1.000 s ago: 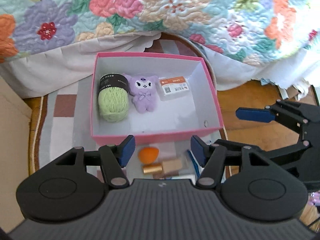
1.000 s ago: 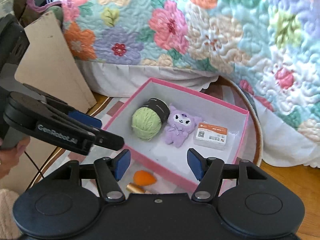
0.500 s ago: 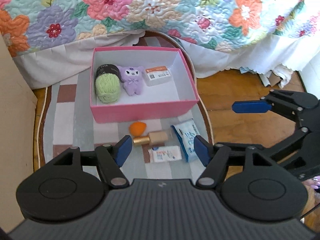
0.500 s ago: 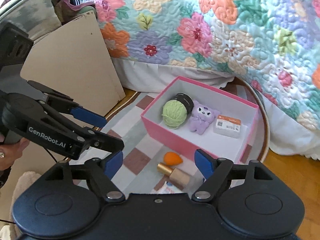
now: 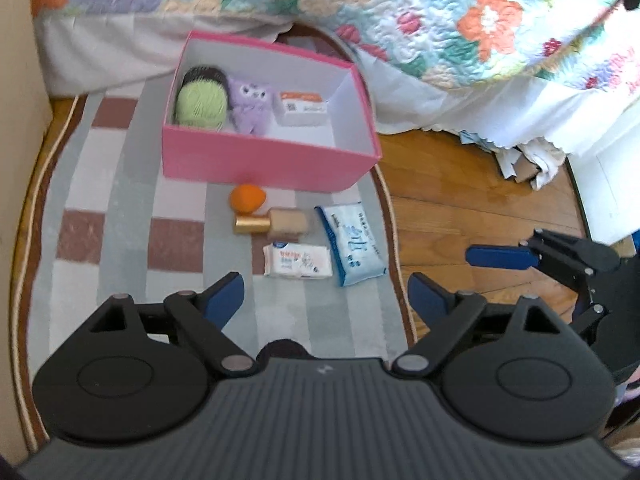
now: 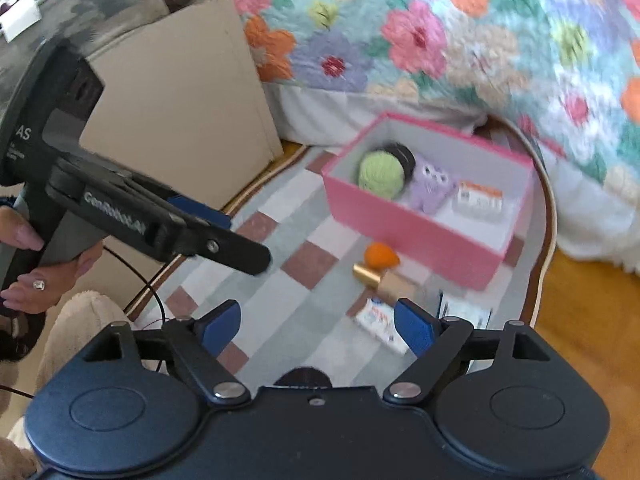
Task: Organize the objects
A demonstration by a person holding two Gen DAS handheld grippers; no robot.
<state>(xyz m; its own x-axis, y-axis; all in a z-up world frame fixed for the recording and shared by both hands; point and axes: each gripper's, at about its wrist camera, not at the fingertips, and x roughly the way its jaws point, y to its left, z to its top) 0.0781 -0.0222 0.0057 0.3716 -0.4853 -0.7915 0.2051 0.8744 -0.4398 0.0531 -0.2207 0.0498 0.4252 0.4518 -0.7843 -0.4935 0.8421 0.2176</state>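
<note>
The pink box [image 5: 268, 164] sits open on the checked rug [image 5: 112, 208], its far side close to the flowered quilt [image 5: 400, 12] of the bed. Inside the box, a green yarn ball [image 5: 200, 104] lies at its left end, a purple plush toy [image 5: 252, 106] just beside it, and a small white carton [image 5: 304, 108] next along.

In front of the box, near its pink wall, lie an orange sponge [image 5: 246, 198], a gold-capped bottle [image 5: 270, 222], a white tissue pack [image 5: 298, 260] and a blue wipes pack [image 5: 350, 242].

The left gripper [image 5: 326, 294] and the right gripper [image 6: 316, 322] hover over the rug, nearer than those loose things. Both sets of jaws have just been opening and stand wide with nothing between them.
</note>
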